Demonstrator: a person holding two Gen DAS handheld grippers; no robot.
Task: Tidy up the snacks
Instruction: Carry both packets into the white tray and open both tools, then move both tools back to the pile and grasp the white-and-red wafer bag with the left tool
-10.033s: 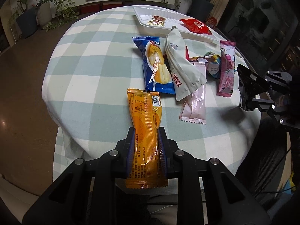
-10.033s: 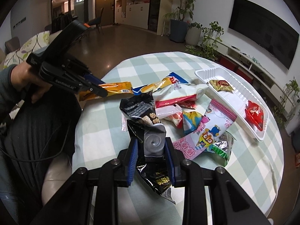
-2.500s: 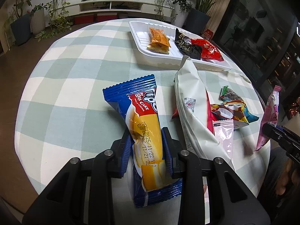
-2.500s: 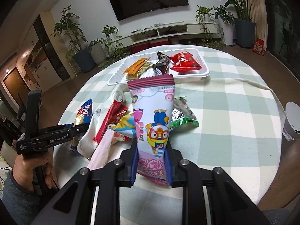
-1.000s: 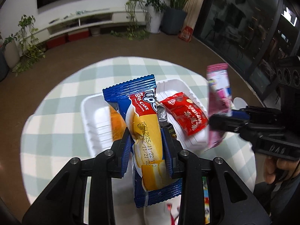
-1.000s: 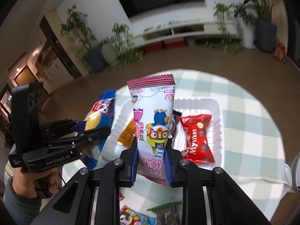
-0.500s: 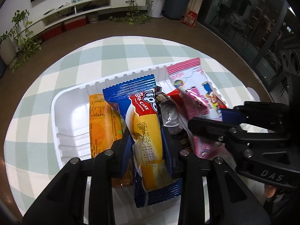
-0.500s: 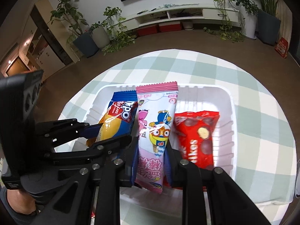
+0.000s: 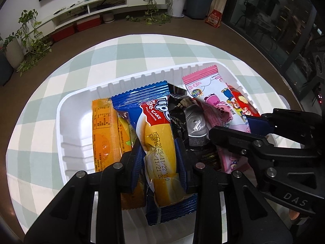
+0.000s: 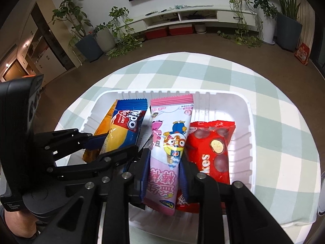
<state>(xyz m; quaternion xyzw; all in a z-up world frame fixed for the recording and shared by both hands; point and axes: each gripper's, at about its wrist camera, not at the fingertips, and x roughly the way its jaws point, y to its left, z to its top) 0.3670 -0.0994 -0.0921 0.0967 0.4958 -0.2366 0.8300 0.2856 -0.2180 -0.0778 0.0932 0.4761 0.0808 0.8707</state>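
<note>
Your left tongs (image 9: 160,154) grip the blue cake packet (image 9: 154,130); your right tongs (image 10: 164,172) are opening around the pink packet (image 10: 170,134). Both packets run lengthwise away from you, side by side over the white tray (image 10: 241,109) (tongs tilted steeply down), on the table (image 10: 284,93).

I count five snack packets in one white tray (image 9: 61,122): one orange packet (image 9: 102,134), one blue roll-cake packet (image 9: 156,130) between my left fingers (image 9: 139,158), one black packet (image 9: 178,109), one pink cartoon packet (image 10: 169,140) between my right fingers (image 10: 145,168), and one red chocolate packet (image 10: 211,148). That is one of each kind. There is one checked surface (image 10: 274,126) under the tray. Two pairs of fingers, mine, are over it.
</note>
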